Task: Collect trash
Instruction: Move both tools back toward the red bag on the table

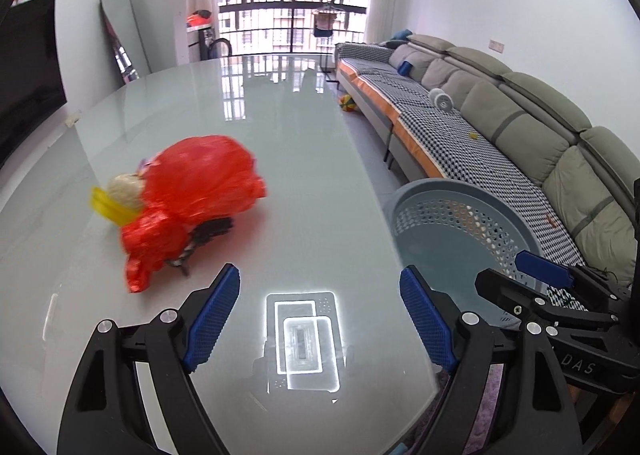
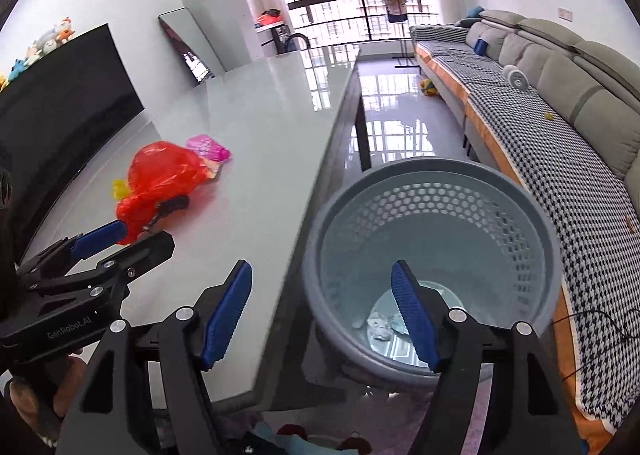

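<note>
A crumpled red plastic bag (image 1: pixel 200 183) lies on the glossy grey table (image 1: pixel 304 159), with yellow and beige scraps (image 1: pixel 120 197) at its left and a small black object (image 1: pixel 210 231) under its near edge. In the right wrist view, a pink wrapper (image 2: pixel 208 147) lies just behind the red bag (image 2: pixel 160 179). Beside the table stands a grey-blue perforated basket (image 2: pixel 404 171) with crumpled paper (image 2: pixel 380 325) at its bottom. My left gripper (image 1: pixel 320 271) is open and empty over the table, right of the bag. My right gripper (image 2: pixel 320 267) is open and empty, straddling the table edge and the basket.
A long grey sofa (image 1: pixel 520 107) with a checked cover runs along the right wall. A black TV (image 2: pixel 60 95) and a leaning mirror (image 1: pixel 124 35) stand on the left. A ball (image 2: pixel 428 87) lies on the floor. Clothes hang at the far window.
</note>
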Available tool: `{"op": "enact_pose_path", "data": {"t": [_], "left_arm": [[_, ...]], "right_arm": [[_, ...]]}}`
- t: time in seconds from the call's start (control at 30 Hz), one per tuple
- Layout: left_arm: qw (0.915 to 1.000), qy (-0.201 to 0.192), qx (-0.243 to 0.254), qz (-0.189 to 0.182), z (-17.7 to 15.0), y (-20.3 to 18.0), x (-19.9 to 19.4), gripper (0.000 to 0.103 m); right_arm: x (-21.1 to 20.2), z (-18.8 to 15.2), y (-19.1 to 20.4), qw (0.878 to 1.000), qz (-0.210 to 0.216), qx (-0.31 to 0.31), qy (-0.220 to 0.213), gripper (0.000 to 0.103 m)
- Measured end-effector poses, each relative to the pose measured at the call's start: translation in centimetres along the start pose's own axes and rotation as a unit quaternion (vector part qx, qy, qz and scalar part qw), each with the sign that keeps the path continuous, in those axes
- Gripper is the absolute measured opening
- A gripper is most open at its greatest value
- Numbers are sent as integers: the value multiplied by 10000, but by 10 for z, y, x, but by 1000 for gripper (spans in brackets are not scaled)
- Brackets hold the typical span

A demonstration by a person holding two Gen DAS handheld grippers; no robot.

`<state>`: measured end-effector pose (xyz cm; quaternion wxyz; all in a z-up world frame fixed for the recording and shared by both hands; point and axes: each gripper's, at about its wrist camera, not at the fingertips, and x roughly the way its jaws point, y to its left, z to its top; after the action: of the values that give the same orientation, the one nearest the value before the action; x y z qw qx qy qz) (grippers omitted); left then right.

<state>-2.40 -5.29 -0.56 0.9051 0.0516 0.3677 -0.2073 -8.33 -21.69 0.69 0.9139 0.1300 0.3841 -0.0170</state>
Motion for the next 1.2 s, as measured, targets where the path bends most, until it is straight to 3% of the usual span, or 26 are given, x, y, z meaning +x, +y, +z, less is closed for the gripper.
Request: {"op": "enact_pose_path", "data": {"t": [0.43, 0.7, 0.93, 1.2], "left_arm": [[9968, -33, -553, 572, -14, 89, -17, 81], [9956, 69, -677, 650, -9, 122, -6, 81], [9956, 198, -622, 676, 5, 130, 10, 81], [9965, 377, -463, 581, 22, 120, 36, 81]], "right_arm": [[33, 10, 85, 9968, 392, -661, 237, 70], [53, 12, 114, 9943, 500, -863, 362, 70], [64, 17, 114, 9945, 530, -810, 402, 70], [68, 25, 85, 9969, 500, -424, 425, 70]]}}
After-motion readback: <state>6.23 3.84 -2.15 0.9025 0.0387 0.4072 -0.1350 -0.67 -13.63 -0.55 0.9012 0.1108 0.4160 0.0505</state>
